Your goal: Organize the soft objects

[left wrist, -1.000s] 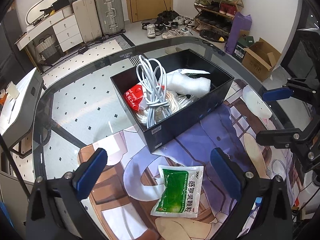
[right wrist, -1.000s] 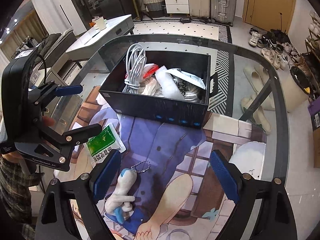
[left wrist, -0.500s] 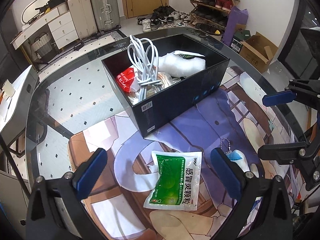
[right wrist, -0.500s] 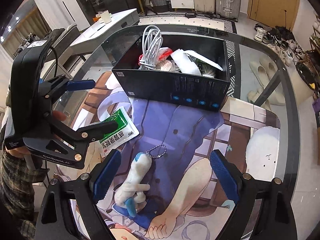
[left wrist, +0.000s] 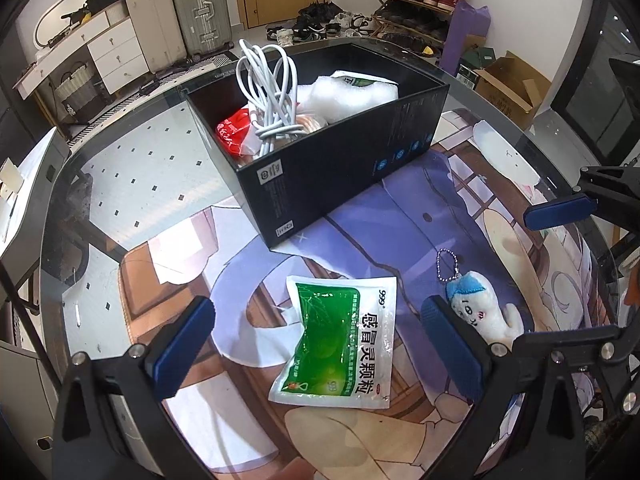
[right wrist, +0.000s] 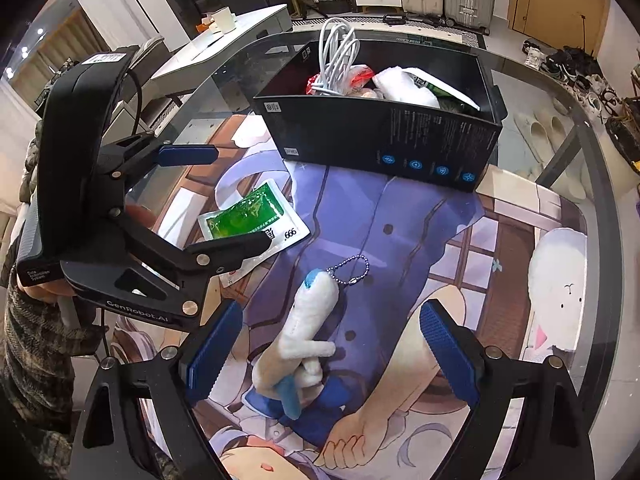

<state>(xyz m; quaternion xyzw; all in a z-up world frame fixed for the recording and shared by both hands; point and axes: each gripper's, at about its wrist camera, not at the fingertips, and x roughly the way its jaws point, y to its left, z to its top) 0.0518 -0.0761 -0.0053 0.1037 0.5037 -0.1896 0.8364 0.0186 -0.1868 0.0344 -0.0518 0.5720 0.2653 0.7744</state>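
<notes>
Both claws, left [left wrist: 320,344] and right [right wrist: 328,348], gape empty, now nearer sachet [left wrist: 340,344] and plush [right wrist: 304,332].

Left wrist view: sits behind left gripper [left wrist: 318,344], looks forward and down along spread fingers; green medicine sachet [left wrist: 340,340] close below fingertips, black box [left wrist: 340,160] farther ahead.

Right wrist view: sits behind right gripper [right wrist: 328,350], same forward-down tilt; plush keychain [right wrist: 304,320] close between fingertips, left gripper [right wrist: 208,200] in frame ahead-left.

Shared: black box [right wrist: 384,136], sachet [right wrist: 252,216], plush keychain [left wrist: 480,312], printed mat [left wrist: 400,216] on glass table [left wrist: 120,184].
</notes>
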